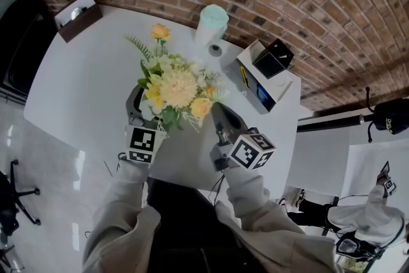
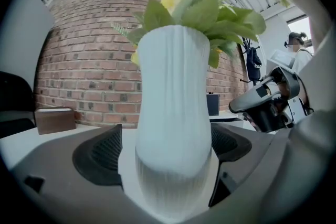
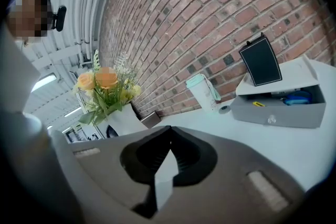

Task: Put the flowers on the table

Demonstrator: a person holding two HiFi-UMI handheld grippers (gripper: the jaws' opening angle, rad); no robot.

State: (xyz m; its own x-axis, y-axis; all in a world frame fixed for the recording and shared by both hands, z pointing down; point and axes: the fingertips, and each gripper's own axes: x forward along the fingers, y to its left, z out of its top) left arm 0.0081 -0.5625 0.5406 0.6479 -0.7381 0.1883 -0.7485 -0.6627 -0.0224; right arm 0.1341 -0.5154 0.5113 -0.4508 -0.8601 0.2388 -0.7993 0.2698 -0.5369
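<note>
A bunch of yellow and orange flowers (image 1: 176,87) stands in a white ribbed vase (image 2: 173,113) on the round white table (image 1: 96,73). My left gripper (image 1: 150,102) sits around the lower part of the vase, whose base rests on the tabletop. Its jaws are open: a strip of table shows between the left pad (image 2: 100,155) and the vase, while the right pad sits close against it. My right gripper (image 1: 217,113) hovers just right of the vase, shut and empty, tips meeting (image 3: 169,131). From the right gripper view the flowers (image 3: 102,86) appear at the left.
A mint green cup (image 1: 211,22) and a small round object (image 1: 215,49) stand behind the flowers. A white box with a drawer (image 1: 265,77) and a black item (image 1: 273,59) on top is at the right. A brown box (image 1: 78,15) sits far left. A brick wall runs behind.
</note>
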